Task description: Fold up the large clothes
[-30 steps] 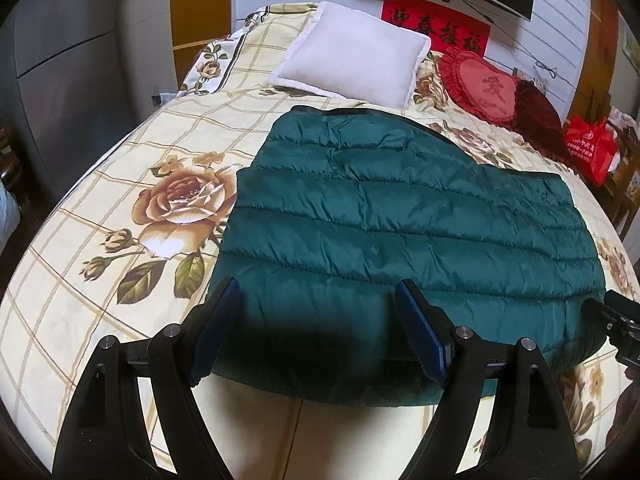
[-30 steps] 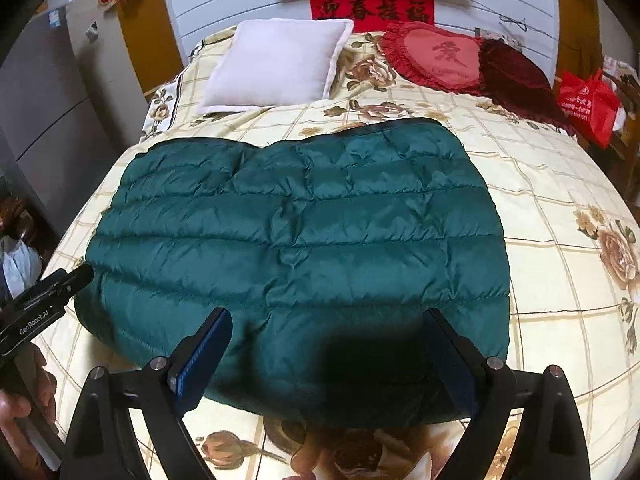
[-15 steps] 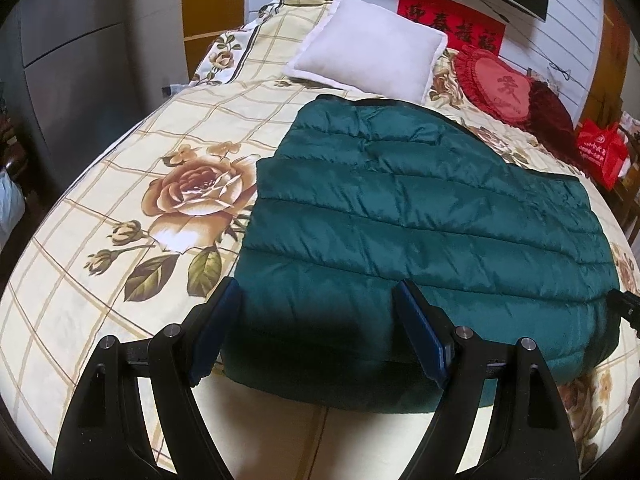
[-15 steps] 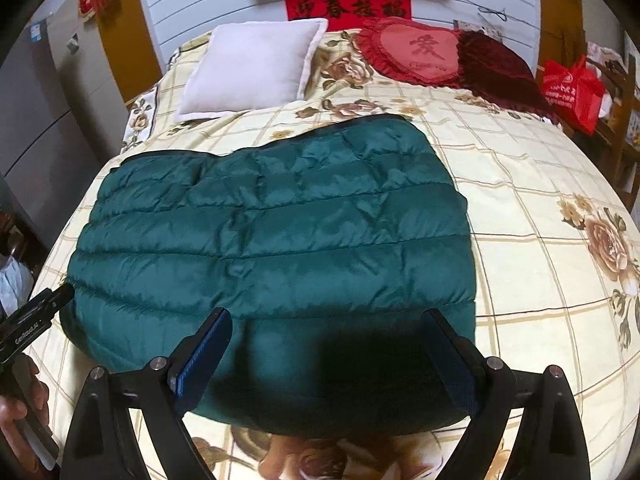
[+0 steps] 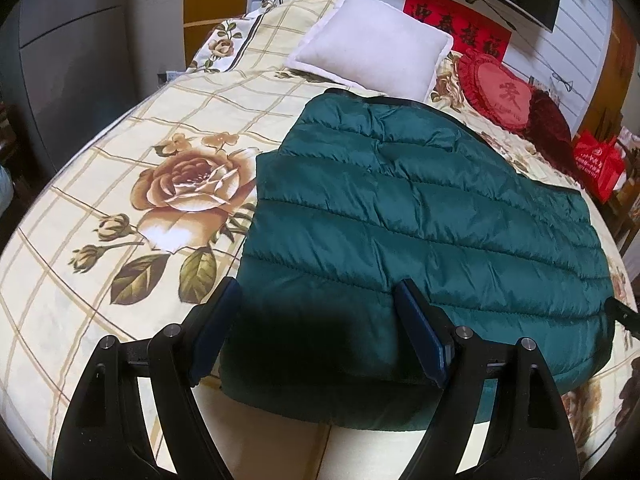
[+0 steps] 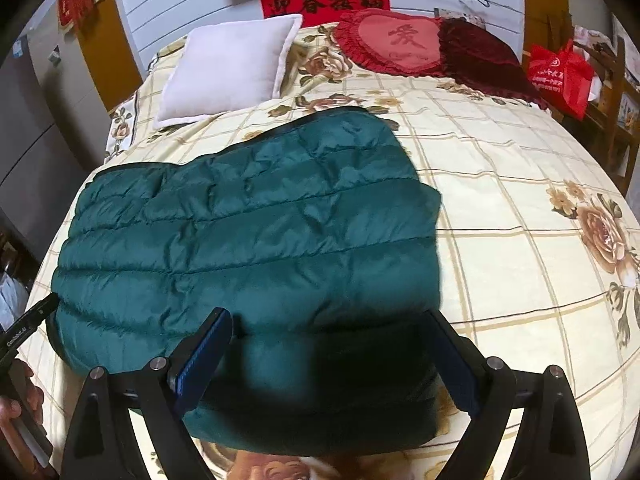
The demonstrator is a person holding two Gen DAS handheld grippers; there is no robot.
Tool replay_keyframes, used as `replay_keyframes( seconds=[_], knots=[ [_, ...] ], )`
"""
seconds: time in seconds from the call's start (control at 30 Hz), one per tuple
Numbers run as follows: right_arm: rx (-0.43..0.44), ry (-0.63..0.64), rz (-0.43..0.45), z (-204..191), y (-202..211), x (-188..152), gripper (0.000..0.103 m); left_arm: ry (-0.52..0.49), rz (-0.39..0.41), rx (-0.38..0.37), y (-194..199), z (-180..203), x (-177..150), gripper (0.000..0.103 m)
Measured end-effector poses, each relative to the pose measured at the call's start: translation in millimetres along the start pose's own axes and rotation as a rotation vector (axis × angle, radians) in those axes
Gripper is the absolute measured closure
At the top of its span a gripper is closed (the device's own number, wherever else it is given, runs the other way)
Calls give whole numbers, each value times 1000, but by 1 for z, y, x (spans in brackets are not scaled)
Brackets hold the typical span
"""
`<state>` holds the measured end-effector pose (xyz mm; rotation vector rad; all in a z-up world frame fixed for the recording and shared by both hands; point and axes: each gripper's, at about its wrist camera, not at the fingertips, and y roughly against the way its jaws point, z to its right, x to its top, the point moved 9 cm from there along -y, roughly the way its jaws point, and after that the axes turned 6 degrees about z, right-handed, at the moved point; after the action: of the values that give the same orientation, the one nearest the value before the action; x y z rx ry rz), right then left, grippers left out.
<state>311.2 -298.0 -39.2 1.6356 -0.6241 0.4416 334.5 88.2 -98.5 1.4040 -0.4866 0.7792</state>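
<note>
Green quilted jacket (image 5: 420,216) flat on bed (image 5: 120,140), seemingly folded, both tongs (image 5: 320,328) (image 6: 328,356) apart above it

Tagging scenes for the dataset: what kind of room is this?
A home bedroom, most likely. A bed with a rose-print cover fills the view, a white pillow and a red heart cushion lie at its head, and a green quilted jacket is spread on it.

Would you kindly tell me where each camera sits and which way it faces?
Left wrist: on the left gripper, angled down at the green puffer jacket's near-left corner; own open fingers show.
Right wrist: on the right gripper, over the near-right corner; open fingers and a hand show.
Shared: jacket, white pillow, heart cushion.
</note>
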Motion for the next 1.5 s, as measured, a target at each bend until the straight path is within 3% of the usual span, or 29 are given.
replay_keyframes(
  seconds=[0.33,0.63,0.9,1.0,1.5],
  knots=[
    [17,-75,-22,31,-13,7,4,40,-23,-67,-11,-8,6,23],
    [122,-176,-86,39,-47,7,0,182,-77,-198,-32,-20,4,23],
    [253,-201,-137,23,-80,12,0,265,-112,-278,-52,-24,3,14],
    [266,-188,-140,15,-90,15,0,276,-111,-263,-57,-25,2,4],
    [242,-176,-136,8,-96,16,0,278,-105,-258,-64,-11,2,4]
  ],
)
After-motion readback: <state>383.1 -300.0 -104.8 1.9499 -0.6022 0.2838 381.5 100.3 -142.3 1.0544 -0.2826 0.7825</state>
